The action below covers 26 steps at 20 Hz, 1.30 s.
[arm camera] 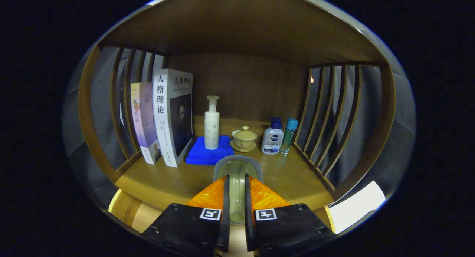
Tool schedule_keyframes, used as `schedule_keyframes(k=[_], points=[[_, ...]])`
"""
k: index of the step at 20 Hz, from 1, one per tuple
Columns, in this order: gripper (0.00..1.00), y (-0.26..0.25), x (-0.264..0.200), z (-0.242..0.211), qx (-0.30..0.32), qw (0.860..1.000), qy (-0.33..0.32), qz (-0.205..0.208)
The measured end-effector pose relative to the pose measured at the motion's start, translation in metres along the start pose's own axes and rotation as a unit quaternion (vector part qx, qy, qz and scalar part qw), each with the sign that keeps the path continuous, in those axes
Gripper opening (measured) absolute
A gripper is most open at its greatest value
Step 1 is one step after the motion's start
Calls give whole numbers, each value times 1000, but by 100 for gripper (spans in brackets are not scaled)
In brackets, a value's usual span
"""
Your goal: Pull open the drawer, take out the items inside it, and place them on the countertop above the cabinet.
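Claw [236,197] clamped on pale cup [237,179], held over table [163,183] | ahead: blue cloth [207,155] under pump bottle [212,123], lidded teacup [243,138] | risk (my guess): pushing forward knocks the teacup or bottle; early release tips the cup.
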<state>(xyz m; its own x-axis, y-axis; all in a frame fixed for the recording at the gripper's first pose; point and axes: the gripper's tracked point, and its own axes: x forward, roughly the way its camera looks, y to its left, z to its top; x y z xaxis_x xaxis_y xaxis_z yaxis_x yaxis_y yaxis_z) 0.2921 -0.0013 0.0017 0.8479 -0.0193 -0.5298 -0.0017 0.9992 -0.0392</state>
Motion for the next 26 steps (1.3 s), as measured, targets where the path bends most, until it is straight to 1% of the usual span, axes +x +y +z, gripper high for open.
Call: schedule_keyframes(k=[4,6,7,8,9,10,11,14,19,23,26], points=[[19,-3,25,-6,13,1000,18,16],[21,-3,32,-13,22,999,34,23],[25,-2,35,-14,29,998,38,29],[25,-3,39,-18,32,998,38,33],[32,-4,41,-18,33,998,34,37],[36,-7,41,-20,31,998,33,33],[51,-10,41,-20,28,999,28,31],[98,-5,29,-12,34,998,-1,47],[96,-14,-19,8,44,996,-76,35],[96,-25,-71,10,33,993,-113,6],[96,-26,-110,8,49,989,-143,0]])
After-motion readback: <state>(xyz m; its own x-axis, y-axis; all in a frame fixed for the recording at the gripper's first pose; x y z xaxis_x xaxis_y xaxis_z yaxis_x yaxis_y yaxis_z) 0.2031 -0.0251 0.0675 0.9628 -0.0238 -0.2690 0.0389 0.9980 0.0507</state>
